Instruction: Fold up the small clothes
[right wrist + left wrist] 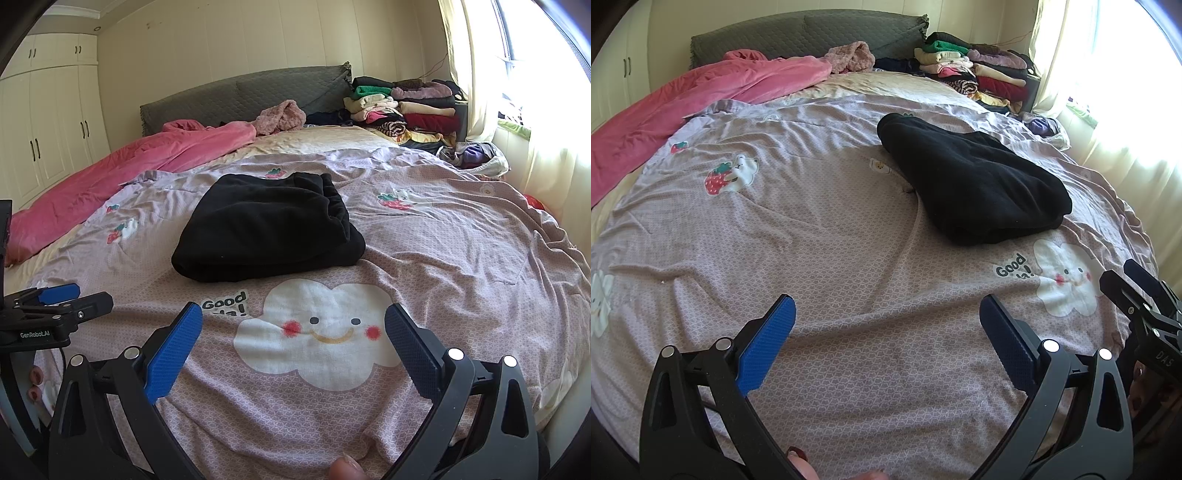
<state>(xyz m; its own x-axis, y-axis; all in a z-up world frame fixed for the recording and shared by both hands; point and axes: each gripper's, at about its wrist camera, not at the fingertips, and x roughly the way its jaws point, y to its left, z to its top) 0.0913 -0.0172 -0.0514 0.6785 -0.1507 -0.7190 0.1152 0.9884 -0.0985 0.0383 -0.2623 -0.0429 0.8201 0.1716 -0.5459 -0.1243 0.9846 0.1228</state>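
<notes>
- The left gripper [886, 317] was held wide open over the lilac bedsheet [831, 240], nothing pinched between its blue pads [768, 343].
- Same deal with the right gripper [293, 325]: jaws spread, empty, hung above a smiling cloud print [317, 332].
- The black folded garment [266, 236] was left lying flat on the sheet, just past that cloud, clear of both grippers.
- A pink blanket [683, 107] was bunched along the left edge.
- Folded clothes [402, 107] were stacked by the headboard [240, 96].
</notes>
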